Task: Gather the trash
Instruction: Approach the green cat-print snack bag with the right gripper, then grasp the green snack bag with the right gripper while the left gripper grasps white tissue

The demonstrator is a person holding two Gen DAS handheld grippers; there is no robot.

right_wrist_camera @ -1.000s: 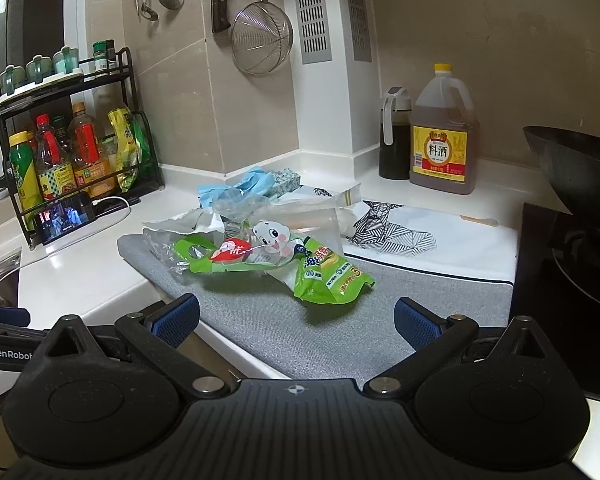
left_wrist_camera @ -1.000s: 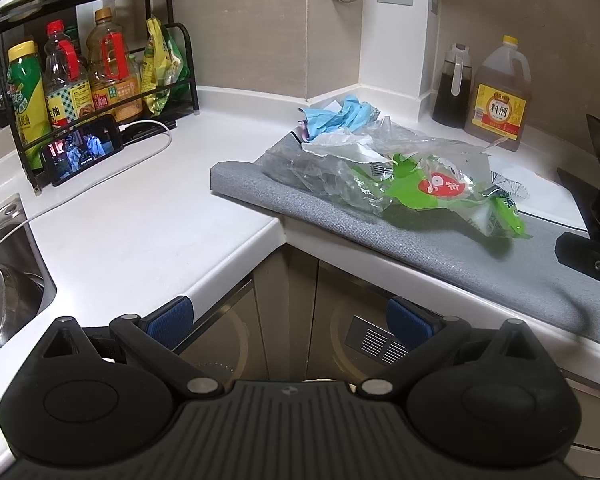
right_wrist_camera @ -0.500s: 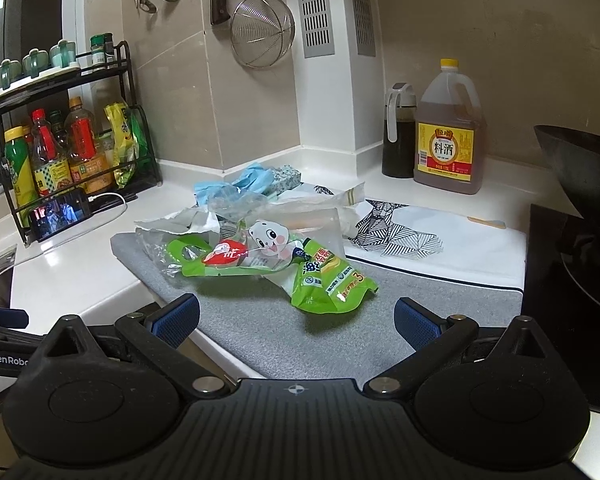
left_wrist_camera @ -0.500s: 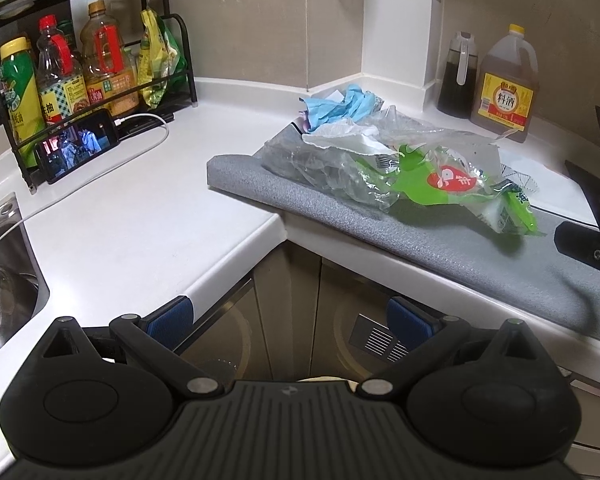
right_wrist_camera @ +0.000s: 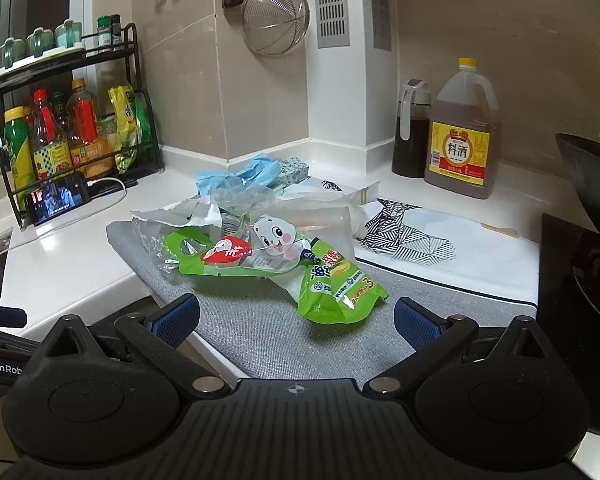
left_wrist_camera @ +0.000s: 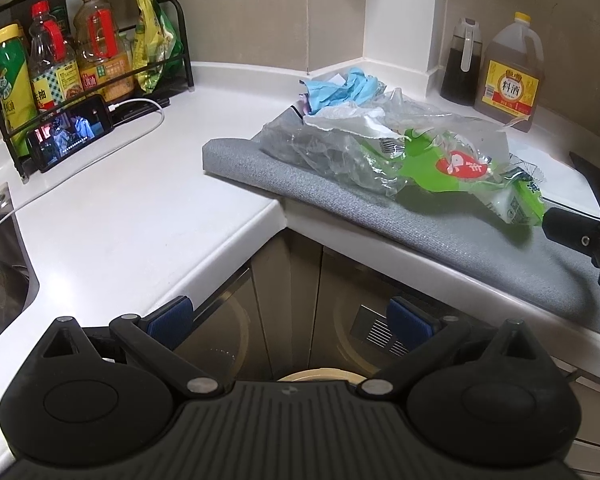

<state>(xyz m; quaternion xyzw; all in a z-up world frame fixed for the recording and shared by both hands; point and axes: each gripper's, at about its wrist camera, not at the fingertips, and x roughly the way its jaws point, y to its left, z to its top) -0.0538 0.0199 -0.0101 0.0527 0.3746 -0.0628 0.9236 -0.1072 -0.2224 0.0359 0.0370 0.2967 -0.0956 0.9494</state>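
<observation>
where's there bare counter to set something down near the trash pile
Bare white counter between the phone and the grey mat; the mat's front strip is free too. Crowded: the wrapper pile and the bottle rack.

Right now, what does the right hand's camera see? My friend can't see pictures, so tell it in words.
An open right gripper hovers just short of a green snack wrapper lying among crumpled clear plastic bags on a grey mat. Behind the trash are a crumpled blue glove and a jug of cooking wine. A bottle rack stands on the white counter at left.
</observation>
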